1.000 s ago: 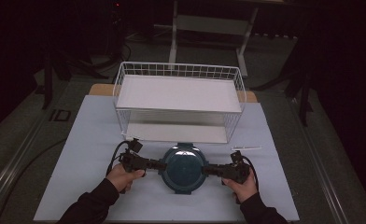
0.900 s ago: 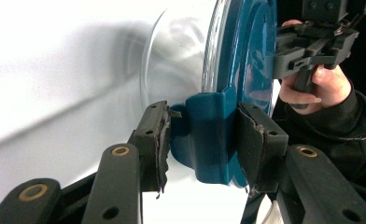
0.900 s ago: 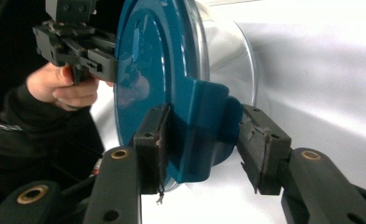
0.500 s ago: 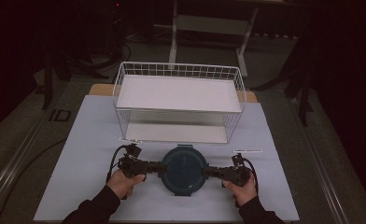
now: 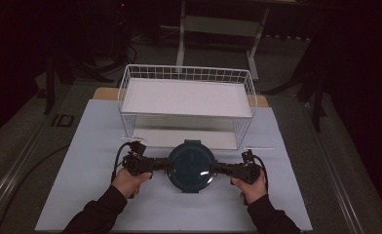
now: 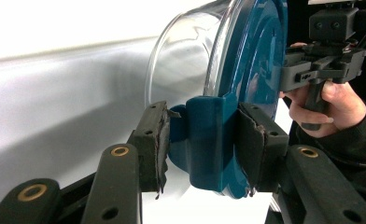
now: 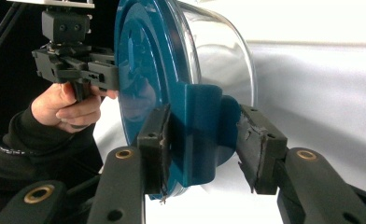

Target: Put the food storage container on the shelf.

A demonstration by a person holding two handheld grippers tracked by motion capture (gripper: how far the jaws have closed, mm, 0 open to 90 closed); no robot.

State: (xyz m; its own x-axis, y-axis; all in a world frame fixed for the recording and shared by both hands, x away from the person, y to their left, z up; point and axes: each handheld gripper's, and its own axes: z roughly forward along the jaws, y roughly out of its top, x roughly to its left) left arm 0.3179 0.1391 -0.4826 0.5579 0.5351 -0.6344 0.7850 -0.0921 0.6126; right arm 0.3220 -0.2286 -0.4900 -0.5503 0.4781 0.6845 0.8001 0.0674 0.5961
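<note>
high view: above, looking forward-down | gripper views: close, facing each other across container (image 5: 191, 165)

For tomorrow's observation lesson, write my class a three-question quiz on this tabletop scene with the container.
1. True or false: the round clear container with a blue lid sits inside the white wire basket.
2. What does each hand-held gripper clamp?
3. The basket is: A) behind the container B) in front of it

Key: 1 false. 2 A blue side latch of the lid; left hand-held gripper, right hand-held gripper. 3 A.
</note>
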